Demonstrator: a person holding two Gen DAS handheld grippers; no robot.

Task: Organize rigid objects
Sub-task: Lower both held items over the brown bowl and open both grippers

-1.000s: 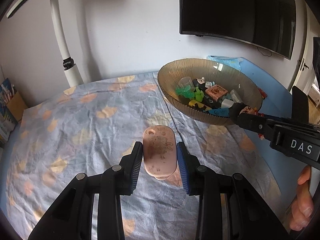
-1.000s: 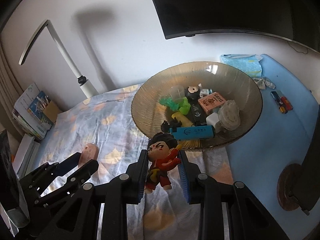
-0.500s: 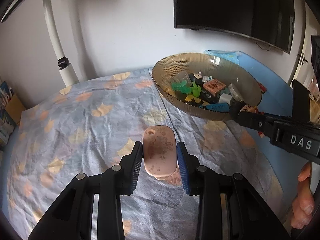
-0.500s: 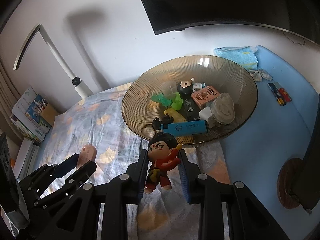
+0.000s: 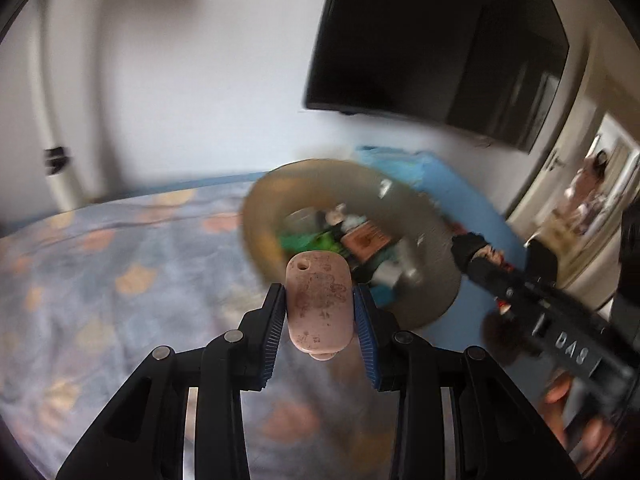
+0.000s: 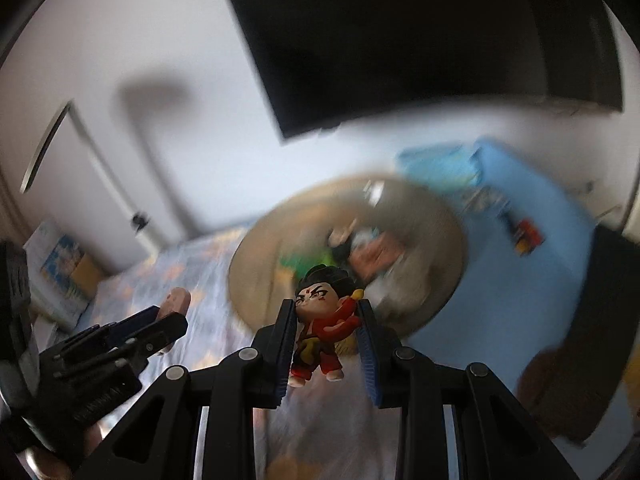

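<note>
My left gripper (image 5: 319,312) is shut on a pink oval tag (image 5: 318,300) with a small hole near its top, held in the air in front of the brown ribbed bowl (image 5: 272,196). My right gripper (image 6: 326,328) is shut on a small toy figure (image 6: 322,316) with black hair and red clothes, held just before the bowl (image 6: 256,248). The bowl holds several small items, blurred by motion. The right gripper also shows at the right of the left wrist view (image 5: 476,256), the left gripper at the left of the right wrist view (image 6: 166,318).
The bowl stands where a patterned blue-grey cloth (image 5: 100,280) meets a blue mat (image 6: 540,280). A dark screen (image 5: 432,44) hangs on the wall. A white lamp pole (image 5: 56,152) stands at back left. Books (image 6: 64,268) lie far left, small items (image 6: 524,236) on the mat.
Both grippers have lifted and moved toward the bowl with their objects still held. The views are now motion-blurred and tilted up, with the bowl closer behind each held object.
</note>
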